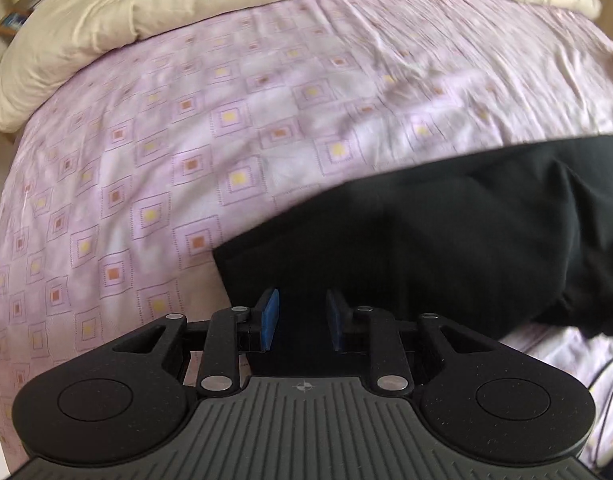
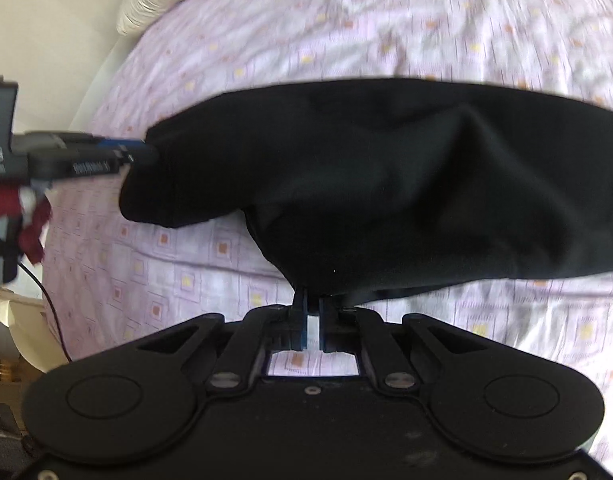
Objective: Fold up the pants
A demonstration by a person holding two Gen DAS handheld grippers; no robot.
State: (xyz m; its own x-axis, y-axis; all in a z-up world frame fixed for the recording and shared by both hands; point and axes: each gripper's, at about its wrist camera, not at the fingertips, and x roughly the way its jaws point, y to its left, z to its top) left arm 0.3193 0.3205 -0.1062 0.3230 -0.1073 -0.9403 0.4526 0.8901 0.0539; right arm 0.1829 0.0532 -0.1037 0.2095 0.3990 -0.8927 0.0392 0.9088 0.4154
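Black pants (image 1: 426,236) lie bunched on a pink patterned bedsheet (image 1: 186,140). In the left wrist view my left gripper (image 1: 302,312) is open, its blue pads either side of the pants' near edge at their left corner. In the right wrist view the pants (image 2: 386,184) are lifted in a fold, and my right gripper (image 2: 313,300) is shut on their lower edge. The left gripper (image 2: 122,152) shows there at the left, touching the pants' left end.
A cream duvet (image 1: 226,0) is piled along the head of the bed. A shelf (image 1: 14,12) stands at the far left corner. A black cable (image 2: 54,312) hangs off the bed's left side. The sheet (image 2: 346,20) stretches beyond the pants.
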